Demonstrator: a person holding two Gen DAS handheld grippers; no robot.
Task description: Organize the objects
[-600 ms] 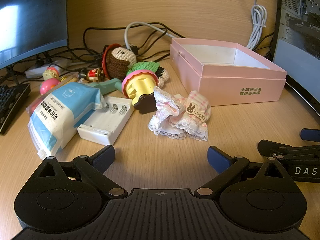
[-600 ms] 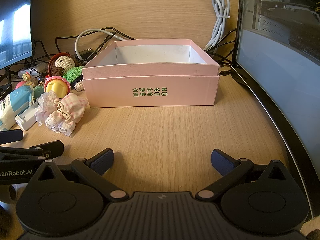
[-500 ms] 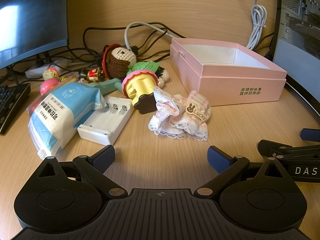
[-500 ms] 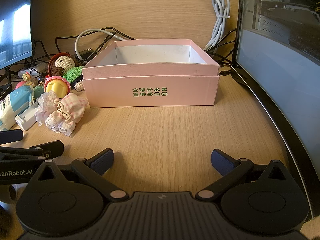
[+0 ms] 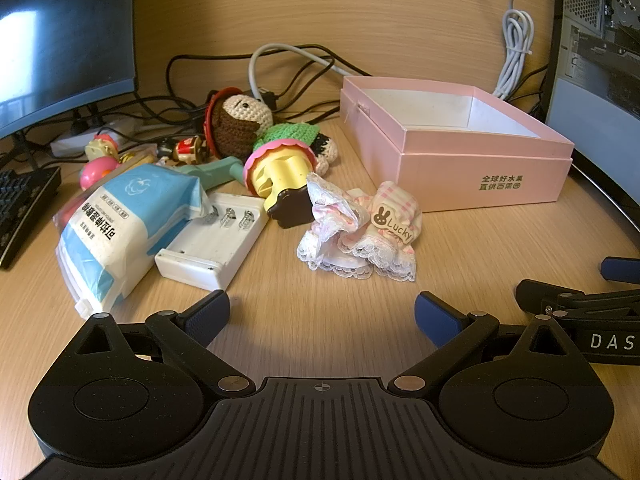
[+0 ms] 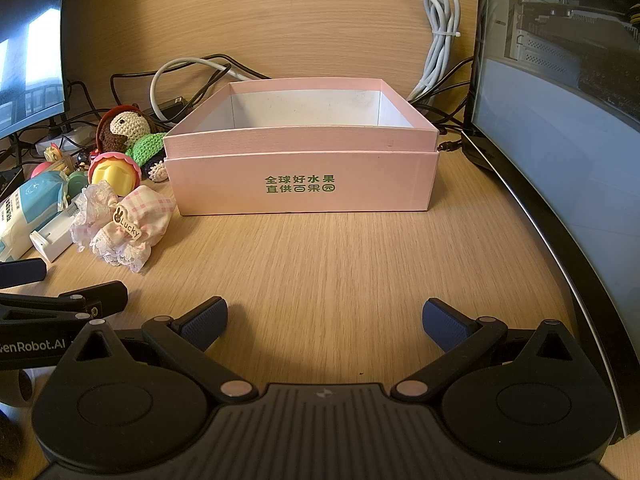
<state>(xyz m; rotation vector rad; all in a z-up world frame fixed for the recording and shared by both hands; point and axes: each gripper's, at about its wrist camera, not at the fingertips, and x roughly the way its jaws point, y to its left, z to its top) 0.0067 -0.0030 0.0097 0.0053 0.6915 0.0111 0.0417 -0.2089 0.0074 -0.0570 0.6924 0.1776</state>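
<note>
Nearest: left gripper (image 5: pixel 322 312) and right gripper (image 6: pixel 325 318), black with blue-padded fingers, both spread wide, holding and touching nothing — judged poised ahead of a first pick. Next: frilly pink-checked cloth bundle with a "Lucky" bunny tag (image 5: pixel 362 236) and white plastic battery charger (image 5: pixel 214 246), loose on the wood-grain desk (image 6: pixel 340 264). Farther: open pink cardboard box (image 6: pixel 304 184) — interior apparently bare, the likely receptacle. Left of it: yellow-and-pink plastic toy (image 5: pixel 280 172) and crocheted brown-haired doll (image 5: pixel 244 118), heaped unsorted.
</note>
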